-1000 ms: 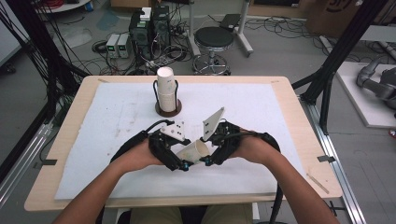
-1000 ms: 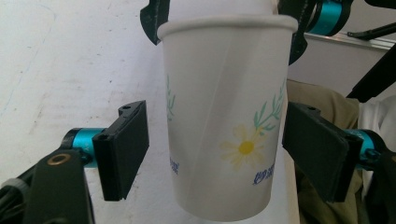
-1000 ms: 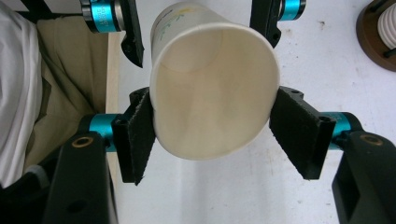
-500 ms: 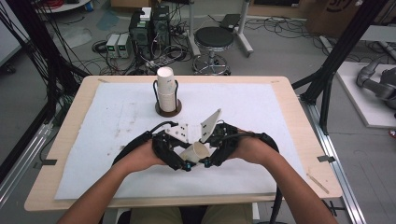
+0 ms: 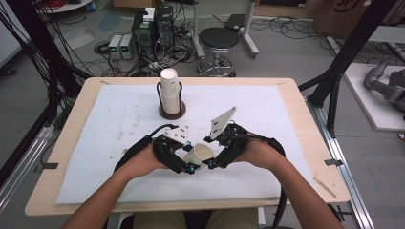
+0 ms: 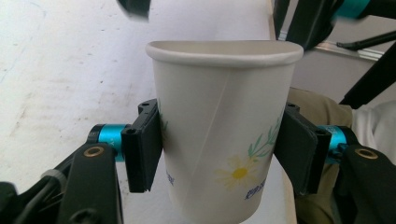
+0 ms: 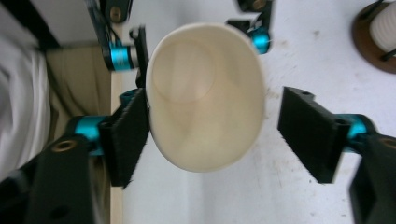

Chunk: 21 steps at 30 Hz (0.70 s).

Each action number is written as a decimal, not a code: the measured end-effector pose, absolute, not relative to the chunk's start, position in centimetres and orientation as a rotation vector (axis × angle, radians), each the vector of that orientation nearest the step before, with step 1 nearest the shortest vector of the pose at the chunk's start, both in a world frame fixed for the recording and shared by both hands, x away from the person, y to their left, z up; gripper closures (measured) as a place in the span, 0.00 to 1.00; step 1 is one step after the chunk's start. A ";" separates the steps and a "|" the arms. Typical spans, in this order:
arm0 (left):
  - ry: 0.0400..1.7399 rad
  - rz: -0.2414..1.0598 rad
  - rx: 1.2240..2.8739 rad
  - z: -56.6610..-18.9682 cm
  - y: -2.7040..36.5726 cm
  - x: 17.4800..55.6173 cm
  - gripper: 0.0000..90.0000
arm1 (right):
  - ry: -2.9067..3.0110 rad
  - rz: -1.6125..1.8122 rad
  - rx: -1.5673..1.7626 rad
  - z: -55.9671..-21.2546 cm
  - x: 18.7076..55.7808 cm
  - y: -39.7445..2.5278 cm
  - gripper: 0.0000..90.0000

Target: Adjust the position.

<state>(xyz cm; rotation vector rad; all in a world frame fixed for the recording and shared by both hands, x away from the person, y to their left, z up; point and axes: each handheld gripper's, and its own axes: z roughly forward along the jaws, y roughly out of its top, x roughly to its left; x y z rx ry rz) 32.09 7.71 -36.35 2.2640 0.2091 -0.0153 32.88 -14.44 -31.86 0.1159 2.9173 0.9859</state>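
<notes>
A white paper cup (image 5: pixel 203 152) with a daisy print (image 6: pixel 224 126) is held on its side just above the white mat, at the front middle of the table. My left gripper (image 6: pixel 219 149) is shut on its wall, one pad pressing each side, and the squeeze makes the mouth oval (image 7: pixel 205 93). My right gripper (image 7: pixel 215 135) faces the cup's mouth and stands open. Its left pad (image 7: pixel 128 135) touches the rim and its right pad (image 7: pixel 310 130) is apart from it. In the high view, left gripper (image 5: pixel 190 168) and right gripper (image 5: pixel 213 164) meet at the cup.
A stack of white cups (image 5: pixel 168 88) stands in a wire holder on a round brown base (image 5: pixel 172 114) at the back middle of the mat. The table's front edge (image 5: pixel 191 205) is close behind my hands. Stool, cables and frame posts lie beyond the table.
Both hands have stayed together at the front middle, shifting only slightly. The cup remains held between them.
</notes>
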 end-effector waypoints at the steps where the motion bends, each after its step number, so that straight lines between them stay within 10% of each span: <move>1: 0.221 -0.011 2.249 -36.5 7.9 32.1 0.41 | 2.902 1.036 0.140 -31.8 33.0 -14.8 0.27; 21: 0.412 0.161 1.979 -39.1 14.0 31.3 0.41 | 2.484 1.443 0.609 -35.4 32.3 -23.5 0.24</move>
